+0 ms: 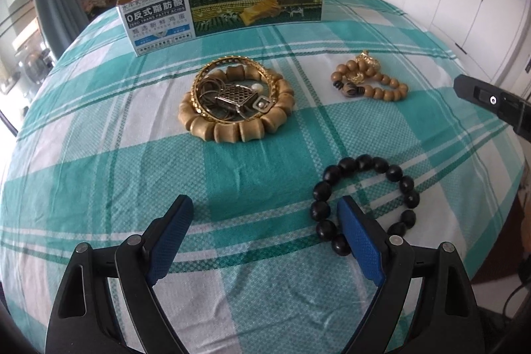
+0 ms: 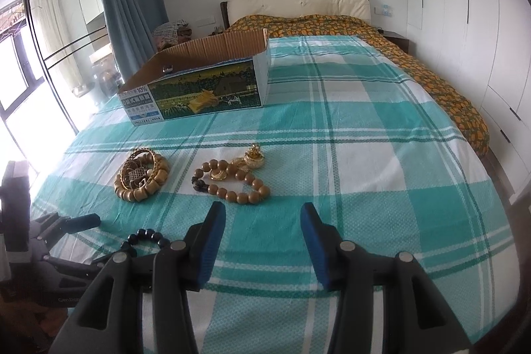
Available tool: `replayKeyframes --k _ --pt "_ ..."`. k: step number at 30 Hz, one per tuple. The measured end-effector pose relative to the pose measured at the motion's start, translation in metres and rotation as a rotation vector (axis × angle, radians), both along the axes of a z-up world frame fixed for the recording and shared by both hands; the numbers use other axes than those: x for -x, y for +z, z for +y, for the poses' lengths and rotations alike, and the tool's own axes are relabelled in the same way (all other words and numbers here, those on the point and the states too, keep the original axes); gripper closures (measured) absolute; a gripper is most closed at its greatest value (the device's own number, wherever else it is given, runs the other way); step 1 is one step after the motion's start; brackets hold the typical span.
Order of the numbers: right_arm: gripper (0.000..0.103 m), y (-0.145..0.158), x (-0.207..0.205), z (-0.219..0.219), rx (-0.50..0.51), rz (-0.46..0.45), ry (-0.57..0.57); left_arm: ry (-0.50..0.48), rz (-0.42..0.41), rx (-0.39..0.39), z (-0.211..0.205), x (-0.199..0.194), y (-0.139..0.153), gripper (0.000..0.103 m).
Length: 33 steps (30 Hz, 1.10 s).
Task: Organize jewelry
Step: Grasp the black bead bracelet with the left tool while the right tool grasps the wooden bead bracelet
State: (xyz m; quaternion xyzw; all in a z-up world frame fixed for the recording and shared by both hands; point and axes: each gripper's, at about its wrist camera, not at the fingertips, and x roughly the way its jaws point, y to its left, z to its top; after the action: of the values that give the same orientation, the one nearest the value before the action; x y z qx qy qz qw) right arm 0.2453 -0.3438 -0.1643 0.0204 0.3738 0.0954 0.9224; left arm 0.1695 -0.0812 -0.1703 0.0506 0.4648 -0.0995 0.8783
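My left claw [image 1: 265, 214] is spread wide and holds nothing, hovering low over the teal-and-white checked sheet [image 1: 132, 155] on the bed. Its right finger [image 1: 360, 241] sits just beside the black bead bracelet [image 1: 365, 204], overlapping the ring's near edge in my view; I cannot tell whether it touches. My right claw [image 2: 262, 221] is also spread and empty, above bare sheet. Ahead of my left claw lies the chunky wooden bracelet [image 1: 236, 111], with a gold bangle [image 1: 212, 78] and a tangle of metal pendants [image 1: 239, 98] piled inside it. To the right of that pile rests the tan bead bracelet [image 1: 368, 82] with small gold ornaments [image 1: 365, 62] on it. Farther back stands the open cardboard box [image 1: 225, 5].
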Motion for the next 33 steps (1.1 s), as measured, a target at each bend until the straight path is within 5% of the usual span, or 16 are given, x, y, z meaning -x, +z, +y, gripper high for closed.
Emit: replayKeyframes --k 13,20,23,28,33 --pt "0.057 -0.036 -0.071 0.026 0.075 0.123 0.146 0.106 -0.003 -0.033 0.036 -0.003 0.002 0.013" --pt "0.083 -0.043 -0.064 0.039 0.189 0.108 0.189 0.064 -0.004 -0.020 0.022 -0.001 0.000 0.017" --pt "0.091 -0.041 -0.062 0.040 0.172 0.126 0.184 0.033 -0.009 -0.004 0.015 0.001 0.002 0.034" --pt "0.091 -0.035 -0.052 0.034 0.084 0.145 0.157 -0.013 -0.014 0.015 0.008 0.003 0.006 0.089" --pt "0.091 -0.017 -0.038 0.031 0.017 0.129 0.142 0.010 -0.001 0.099 0.021 0.000 0.011 0.092"
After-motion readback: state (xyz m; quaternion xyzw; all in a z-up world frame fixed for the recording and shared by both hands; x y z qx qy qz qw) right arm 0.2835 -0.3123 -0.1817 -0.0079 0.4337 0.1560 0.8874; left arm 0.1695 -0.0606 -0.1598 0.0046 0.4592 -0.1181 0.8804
